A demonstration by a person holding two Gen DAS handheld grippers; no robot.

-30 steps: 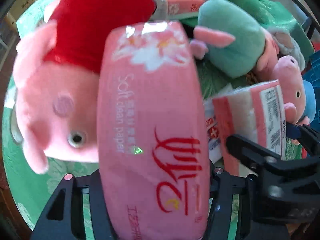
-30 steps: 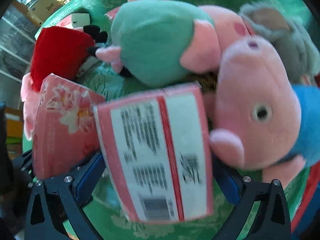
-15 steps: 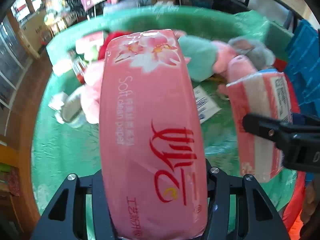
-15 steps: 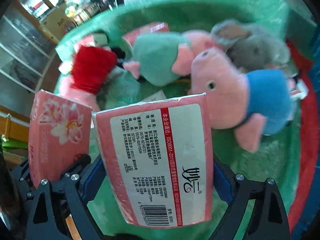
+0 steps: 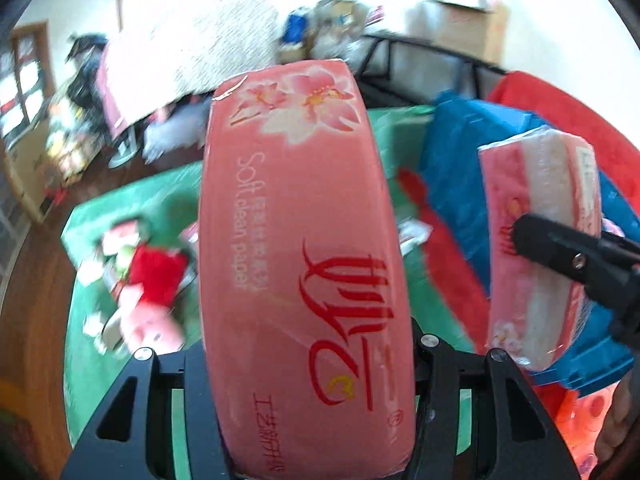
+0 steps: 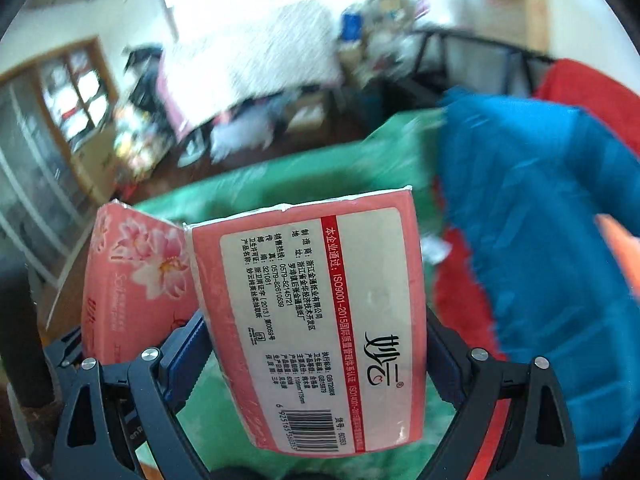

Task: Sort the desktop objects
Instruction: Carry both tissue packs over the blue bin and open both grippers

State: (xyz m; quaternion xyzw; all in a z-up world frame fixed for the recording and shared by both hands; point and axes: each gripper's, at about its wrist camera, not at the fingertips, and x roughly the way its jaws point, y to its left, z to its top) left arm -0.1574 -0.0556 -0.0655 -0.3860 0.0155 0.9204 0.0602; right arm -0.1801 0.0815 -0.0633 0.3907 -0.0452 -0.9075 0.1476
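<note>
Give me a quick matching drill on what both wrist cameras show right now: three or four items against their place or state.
Things:
1. flower-print tissue pack
2. label-side tissue pack
3. red-dressed pig plush
4. blue basket

Places or states:
A. lying on the green tablecloth
B. clamped in the left gripper
C. standing at the right, nothing gripping it
D. clamped in the right gripper

Pairs: 1-B, 2-D, 3-A, 4-C
</note>
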